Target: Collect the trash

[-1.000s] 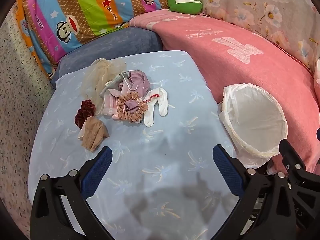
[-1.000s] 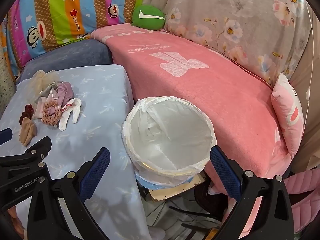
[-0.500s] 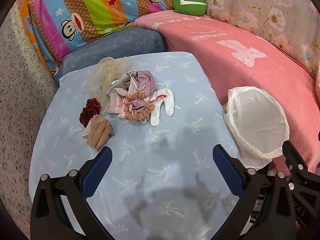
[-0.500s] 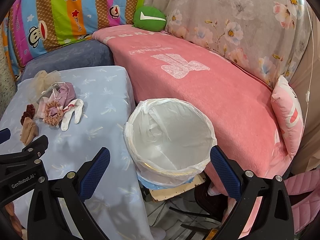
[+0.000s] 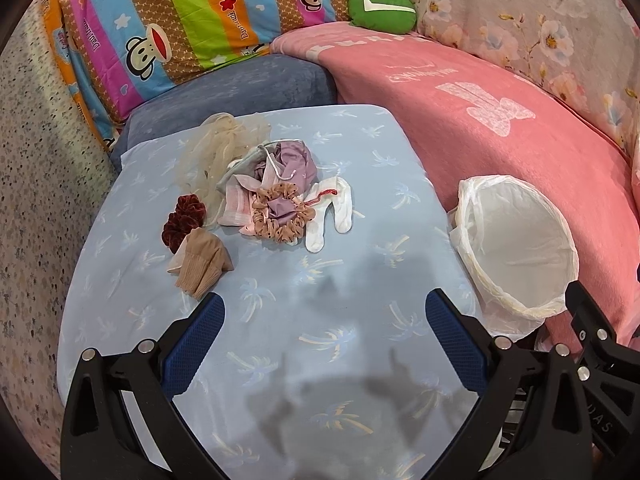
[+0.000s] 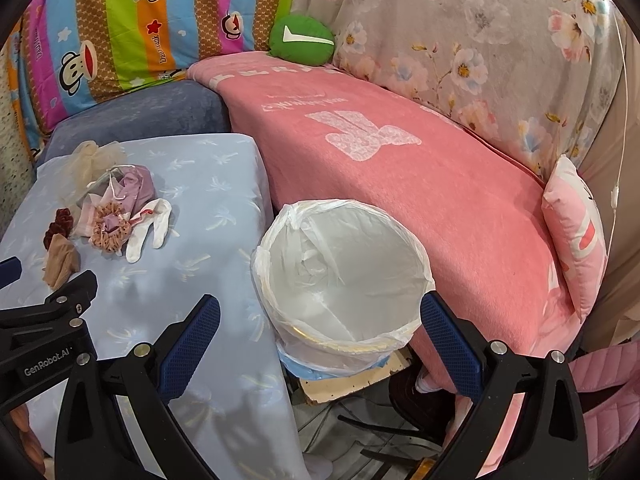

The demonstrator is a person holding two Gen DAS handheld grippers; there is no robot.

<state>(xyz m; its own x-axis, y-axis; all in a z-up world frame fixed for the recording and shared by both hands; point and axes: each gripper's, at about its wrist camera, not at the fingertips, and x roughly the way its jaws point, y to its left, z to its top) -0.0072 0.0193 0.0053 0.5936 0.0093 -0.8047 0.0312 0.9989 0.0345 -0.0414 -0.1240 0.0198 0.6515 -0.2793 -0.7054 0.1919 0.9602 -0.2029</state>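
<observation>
A pile of small cloth items lies on the light blue table (image 5: 320, 360): a dotted pink scrunchie (image 5: 280, 216), a white glove (image 5: 332, 212), a dark red scrunchie (image 5: 182, 220), tan socks (image 5: 202, 266), a purple pouch (image 5: 292, 162) and beige netting (image 5: 218, 148). The pile also shows in the right wrist view (image 6: 112, 216). A bin lined with a white bag (image 5: 516, 248) (image 6: 344, 276) stands right of the table. My left gripper (image 5: 320, 320) is open and empty, above the table before the pile. My right gripper (image 6: 320, 320) is open and empty, above the bin's near rim.
A pink blanket (image 6: 400, 160) covers the sofa behind the bin. A green cushion (image 6: 302, 40), a striped monkey-print cover (image 5: 192, 20) and a pink pillow (image 6: 576, 232) lie around. Cardboard and cables (image 6: 360, 400) sit on the floor under the bin.
Both grippers have drawn back and up slightly, so the table and bin look a little farther off. Both stay open and empty. Nothing on the table has moved.
</observation>
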